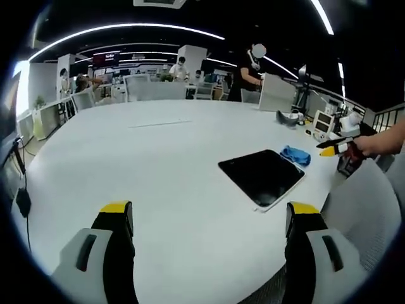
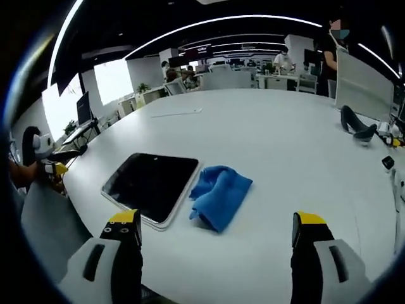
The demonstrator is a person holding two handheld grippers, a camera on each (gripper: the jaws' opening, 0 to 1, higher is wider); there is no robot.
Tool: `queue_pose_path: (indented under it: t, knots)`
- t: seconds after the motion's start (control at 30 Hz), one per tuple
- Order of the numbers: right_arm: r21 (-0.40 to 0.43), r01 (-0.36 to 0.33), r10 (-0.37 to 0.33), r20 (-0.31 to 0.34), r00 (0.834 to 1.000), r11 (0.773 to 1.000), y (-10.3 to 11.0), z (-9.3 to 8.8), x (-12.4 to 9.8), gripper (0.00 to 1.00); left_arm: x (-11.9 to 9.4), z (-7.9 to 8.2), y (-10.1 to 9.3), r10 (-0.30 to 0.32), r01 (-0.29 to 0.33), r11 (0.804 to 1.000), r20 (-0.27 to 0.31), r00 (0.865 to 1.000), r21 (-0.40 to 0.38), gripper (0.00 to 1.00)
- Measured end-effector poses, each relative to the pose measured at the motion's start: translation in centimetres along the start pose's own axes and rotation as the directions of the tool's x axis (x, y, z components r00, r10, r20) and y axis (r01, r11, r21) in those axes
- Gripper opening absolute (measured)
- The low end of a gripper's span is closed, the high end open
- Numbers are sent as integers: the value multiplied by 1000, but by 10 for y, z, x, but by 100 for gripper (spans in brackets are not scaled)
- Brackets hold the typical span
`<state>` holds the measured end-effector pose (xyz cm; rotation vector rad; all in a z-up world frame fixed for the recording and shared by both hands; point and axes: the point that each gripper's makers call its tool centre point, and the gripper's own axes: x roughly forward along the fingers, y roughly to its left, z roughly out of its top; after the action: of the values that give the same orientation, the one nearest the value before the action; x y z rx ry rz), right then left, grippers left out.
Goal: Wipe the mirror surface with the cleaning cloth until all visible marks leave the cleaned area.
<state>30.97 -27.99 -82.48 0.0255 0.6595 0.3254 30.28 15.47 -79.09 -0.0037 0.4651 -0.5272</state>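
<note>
Right gripper view: crumpled blue cleaning cloth (image 2: 219,195) just beside dark mirror (image 2: 152,185), ahead of the wide-open right gripper (image 2: 216,231). Left gripper view: left gripper (image 1: 211,221) empty, jaws apart, mirror (image 1: 262,177) ahead-right.

Dark mirror (image 2: 152,185) flat — blue cloth (image 2: 218,196) beside

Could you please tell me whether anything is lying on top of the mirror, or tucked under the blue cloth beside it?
Nothing rests on the mirror; its dark surface is bare. The crumpled blue cloth lies on the white table beside the mirror. Whatever is beneath its folds is hidden.
</note>
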Motion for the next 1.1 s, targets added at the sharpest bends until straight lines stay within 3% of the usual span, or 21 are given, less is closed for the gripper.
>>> queue_pose_path:
  t: [0.23,0.37,0.43,0.47,0.53,0.63,0.9,1.1]
  knots:
    - [-5,7,-7,1,1000,1000,-3,1,-4,98,-3,4,14,34,-34,997,4,999,-75,99]
    - [-55,-6,5,-12,1000,998,-3,-2,-7,98,-1,12,6,-3,5,995,23,1000,-102,99]
    - [-60,-7,7,-9,1000,998,-4,-2,-10,98,2,12,1,-14,17,997,39,999,-75,99]
    - [-61,-6,6,-4,1000,998,-5,-3,-11,98,4,9,-2,-24,25,999,31,999,-39,99]
    - [-54,-1,0,-3,1000,999,-9,-6,-12,98,6,7,-2,-20,20,999,5,1000,-38,99]
    - [-39,-1,1,-5,1000,999,-9,-12,-14,98,5,7,-2,-19,19,1000,10,1000,-3,99]
    - [-11,24,-24,-8,1000,1000,-15,-20,-15,98,4,3,2,-3,3,1000,-6,1000,-3,99]
    - [5,20,-20,14,1000,1000,-9,-14,-11,98,4,2,-1,-13,13,1000,-18,1000,10,99]
